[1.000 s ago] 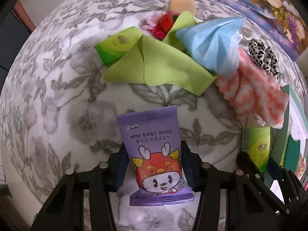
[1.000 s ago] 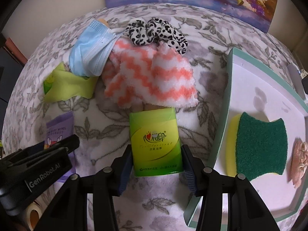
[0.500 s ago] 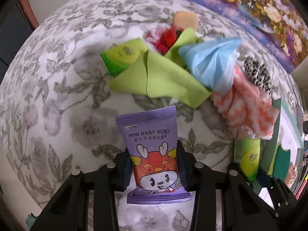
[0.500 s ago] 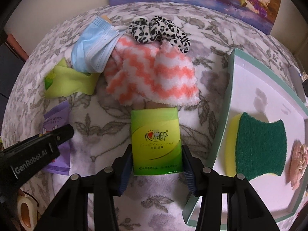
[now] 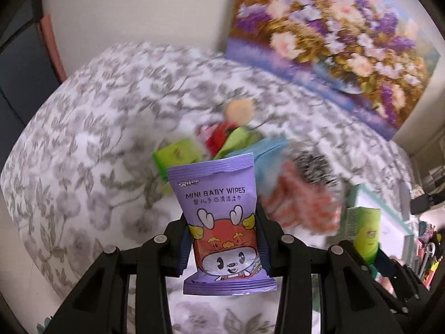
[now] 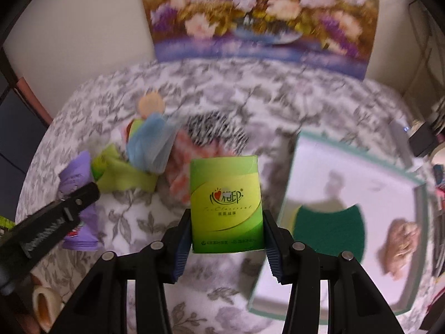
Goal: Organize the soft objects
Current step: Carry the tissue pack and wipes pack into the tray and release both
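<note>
My left gripper (image 5: 222,239) is shut on a purple baby wipes pack (image 5: 219,211) and holds it lifted above the floral cloth. My right gripper (image 6: 226,239) is shut on a green tissue pack (image 6: 225,203), also lifted; that pack shows in the left wrist view (image 5: 365,231). Behind lies a blurred pile: a blue face mask (image 6: 151,144), a green cloth (image 6: 122,175), an orange zigzag towel (image 5: 300,203), a leopard scrunchie (image 6: 217,130), another green tissue pack (image 5: 173,156).
A green-rimmed white tray (image 6: 286,189) at the right holds a green sponge (image 6: 328,231) and a pink item (image 6: 400,245). A flower painting (image 6: 261,14) leans on the back wall. A tape roll (image 6: 44,306) lies at the lower left.
Both grippers have risen and tilted up with their packs; the wipes pack and the tissue pack have left the cloth. The pile now looks farther away and blurred.
</note>
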